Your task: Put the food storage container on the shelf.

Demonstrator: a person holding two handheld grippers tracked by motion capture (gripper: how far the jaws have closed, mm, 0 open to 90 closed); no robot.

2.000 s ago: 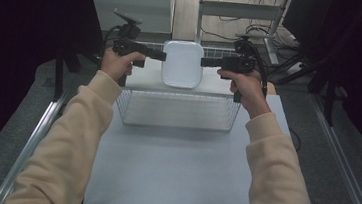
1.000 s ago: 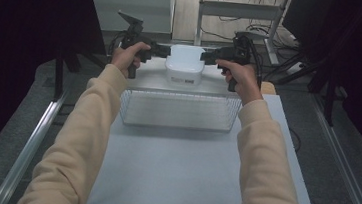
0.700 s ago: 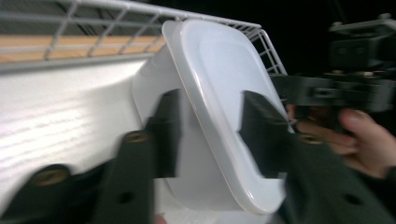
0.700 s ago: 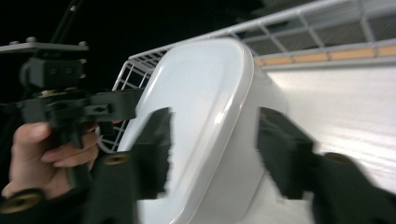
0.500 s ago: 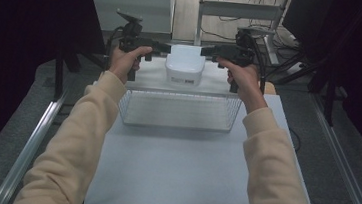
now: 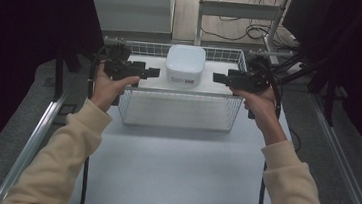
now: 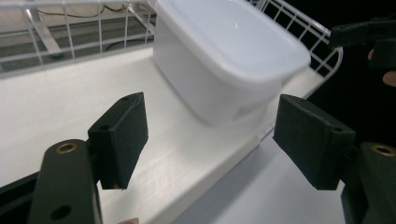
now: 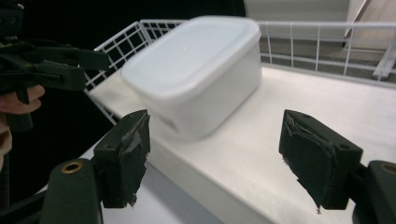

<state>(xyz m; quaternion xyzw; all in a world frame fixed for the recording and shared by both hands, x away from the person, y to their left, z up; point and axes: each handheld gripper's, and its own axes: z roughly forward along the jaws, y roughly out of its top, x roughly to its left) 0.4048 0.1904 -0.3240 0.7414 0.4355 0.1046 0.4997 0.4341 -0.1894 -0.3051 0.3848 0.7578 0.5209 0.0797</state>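
Nearest me the white worktop [image 6: 172, 171] lies bare, and beyond it both my grippers hang level at the wire basket [image 6: 178, 114], the left gripper [image 6: 152, 72] and right gripper [image 6: 217, 78] each with jaws that have just been opening, now spread wide and holding nothing. Between them the white lidded container [image 6: 184, 64] sits on the raised shelf [image 6: 222, 71] in the basket's far half, so I judge it placed and let go. Next I should draw both hands clear without nudging it.

Cream sleeves, black tools
Each hand-held gripper [image 6: 152, 72] is black, with brass-ringed screw holes, square dark pads [image 7: 122, 135] and trailing cable.
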